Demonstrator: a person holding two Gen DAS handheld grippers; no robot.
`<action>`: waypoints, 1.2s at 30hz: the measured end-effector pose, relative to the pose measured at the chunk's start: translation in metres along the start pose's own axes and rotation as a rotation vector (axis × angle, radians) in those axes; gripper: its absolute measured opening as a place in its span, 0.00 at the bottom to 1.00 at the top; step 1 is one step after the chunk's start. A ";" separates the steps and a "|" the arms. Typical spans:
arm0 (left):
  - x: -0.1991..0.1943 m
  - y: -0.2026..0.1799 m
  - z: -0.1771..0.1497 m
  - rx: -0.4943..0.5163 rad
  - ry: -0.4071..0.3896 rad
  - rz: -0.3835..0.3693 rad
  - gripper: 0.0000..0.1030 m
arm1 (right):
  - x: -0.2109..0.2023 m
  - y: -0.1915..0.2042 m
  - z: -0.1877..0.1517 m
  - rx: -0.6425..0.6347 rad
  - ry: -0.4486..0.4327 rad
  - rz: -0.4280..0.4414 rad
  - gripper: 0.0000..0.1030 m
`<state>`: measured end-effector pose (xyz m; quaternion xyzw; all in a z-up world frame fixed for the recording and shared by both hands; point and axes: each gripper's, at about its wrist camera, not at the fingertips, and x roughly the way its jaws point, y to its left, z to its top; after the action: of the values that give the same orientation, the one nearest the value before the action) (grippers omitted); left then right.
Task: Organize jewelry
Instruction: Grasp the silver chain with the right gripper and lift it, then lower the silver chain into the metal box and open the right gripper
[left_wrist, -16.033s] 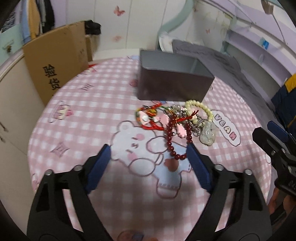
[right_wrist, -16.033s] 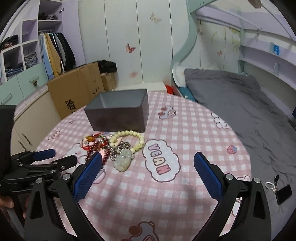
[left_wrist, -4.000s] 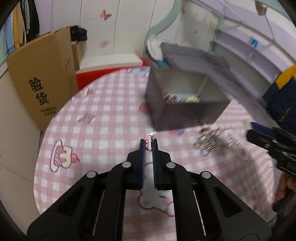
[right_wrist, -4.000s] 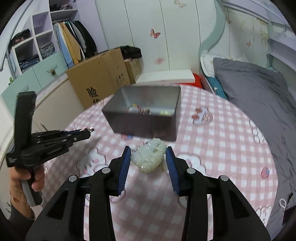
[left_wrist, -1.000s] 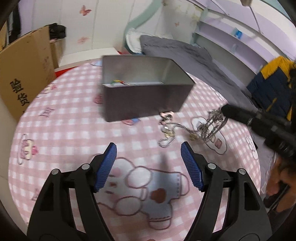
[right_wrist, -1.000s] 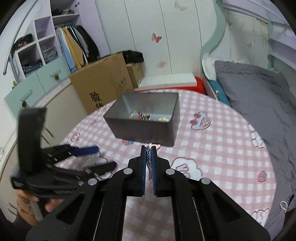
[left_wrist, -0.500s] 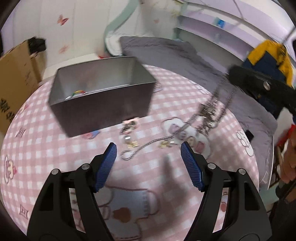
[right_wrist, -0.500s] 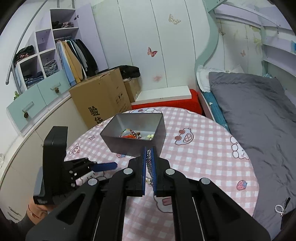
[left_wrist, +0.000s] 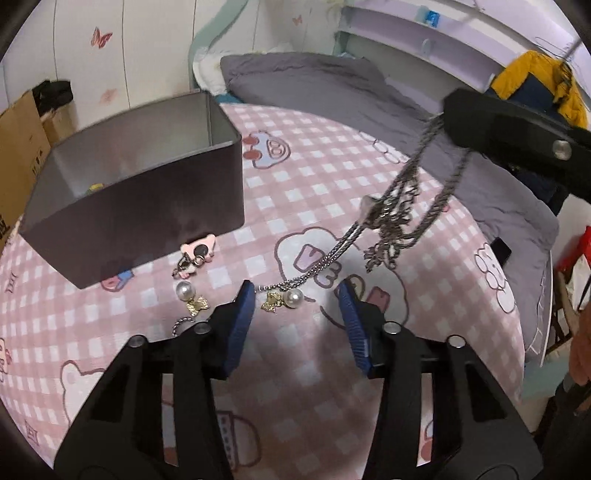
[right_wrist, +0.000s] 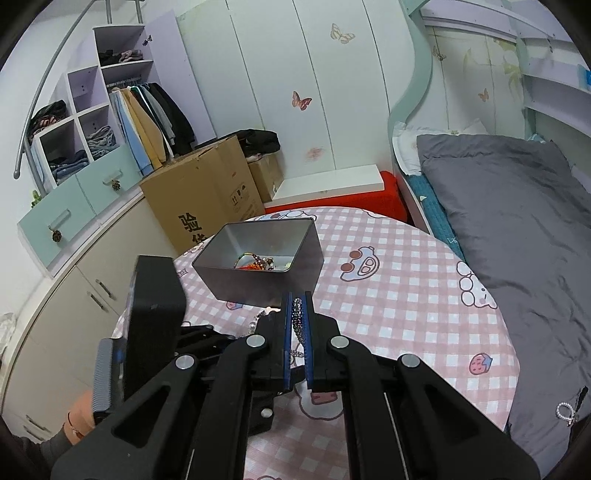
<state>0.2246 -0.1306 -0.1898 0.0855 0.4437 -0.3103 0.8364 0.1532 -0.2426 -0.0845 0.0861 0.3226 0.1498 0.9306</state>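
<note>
My right gripper (right_wrist: 297, 295) is shut on a tangle of silver chains (left_wrist: 399, 218) and holds it high above the round table (left_wrist: 295, 387); it also shows in the left wrist view (left_wrist: 448, 118). One chain end trails down to the cloth beside a pearl-and-gold-bow earring (left_wrist: 284, 297). My left gripper (left_wrist: 297, 288) is open, low over the table, with that earring between its fingertips. A second pearl earring (left_wrist: 190, 293) and a pink charm (left_wrist: 197, 253) lie near the grey metal box (left_wrist: 140, 184), which holds beads and bracelets (right_wrist: 258, 263).
The table carries a pink checked cloth with cartoon prints. A cardboard box (right_wrist: 207, 195) and wardrobe stand behind the table. A bed with a grey duvet (right_wrist: 517, 206) runs along the right. A yellow-and-navy jacket (left_wrist: 535, 81) hangs at the far right.
My right gripper has risen, pulling the chains up off the table. My left gripper has moved forward and lower, so the pearl earring now sits between its open fingers.
</note>
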 end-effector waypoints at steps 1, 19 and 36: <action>0.001 -0.001 0.000 0.011 -0.002 0.025 0.35 | 0.000 -0.001 0.000 0.001 0.000 0.003 0.04; -0.049 0.030 0.001 -0.080 -0.108 0.027 0.13 | -0.024 0.033 0.036 -0.094 -0.078 0.058 0.04; -0.156 0.082 0.067 -0.168 -0.307 -0.085 0.13 | -0.041 0.082 0.123 -0.209 -0.229 0.062 0.04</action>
<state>0.2549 -0.0246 -0.0365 -0.0518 0.3386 -0.3168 0.8845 0.1813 -0.1869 0.0563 0.0154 0.1941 0.2005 0.9602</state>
